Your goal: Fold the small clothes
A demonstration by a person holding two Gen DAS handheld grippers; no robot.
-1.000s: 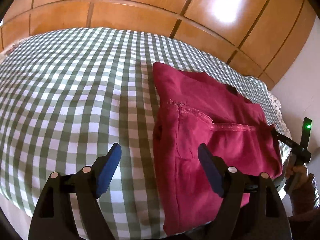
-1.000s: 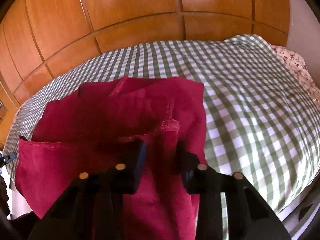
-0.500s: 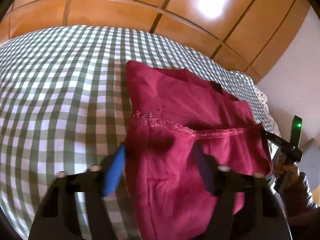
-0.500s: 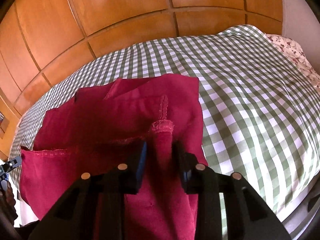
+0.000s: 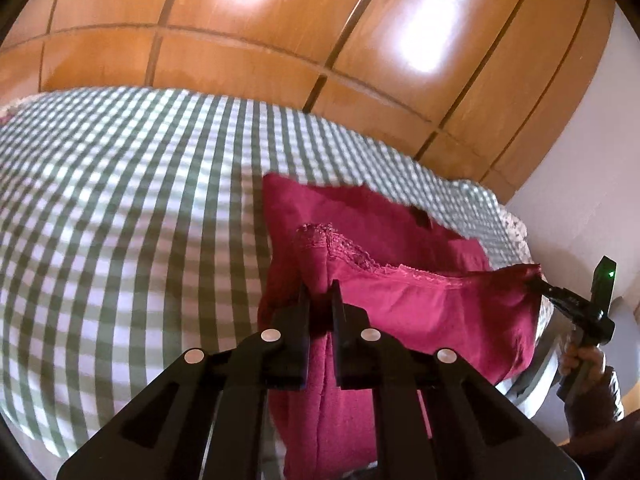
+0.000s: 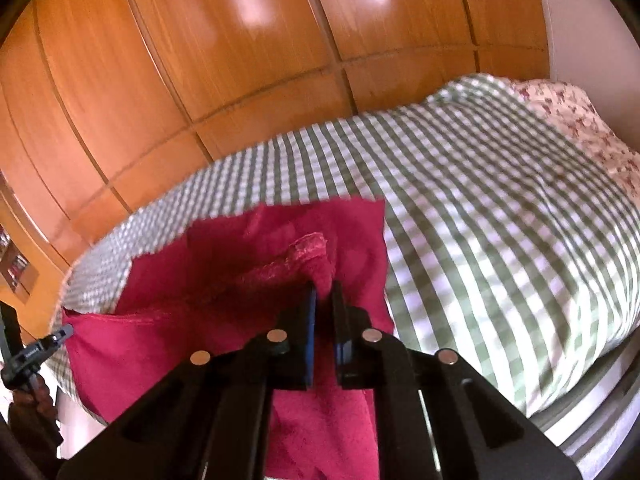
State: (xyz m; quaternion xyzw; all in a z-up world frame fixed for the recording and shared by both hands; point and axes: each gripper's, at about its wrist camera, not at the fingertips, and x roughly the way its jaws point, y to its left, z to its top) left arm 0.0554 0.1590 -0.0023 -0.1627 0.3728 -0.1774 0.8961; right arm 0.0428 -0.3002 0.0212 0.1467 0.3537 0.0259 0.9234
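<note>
Both grippers clamp the red garment (image 5: pixel 420 300) at its laced hem corners: left gripper (image 5: pixel 320 292) lower centre, jaws just closed; right gripper (image 6: pixel 323 292) likewise. Hem held taut between them over the checked bed (image 5: pixel 120 220), likely to carry the fold across.

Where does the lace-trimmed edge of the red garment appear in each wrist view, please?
Left wrist: lace-trimmed edge right of centre, running rightward from the left tongs.
Right wrist: lace-trimmed edge centre, just above the right tongs.
Shared landmark: checked bedspread.
</note>
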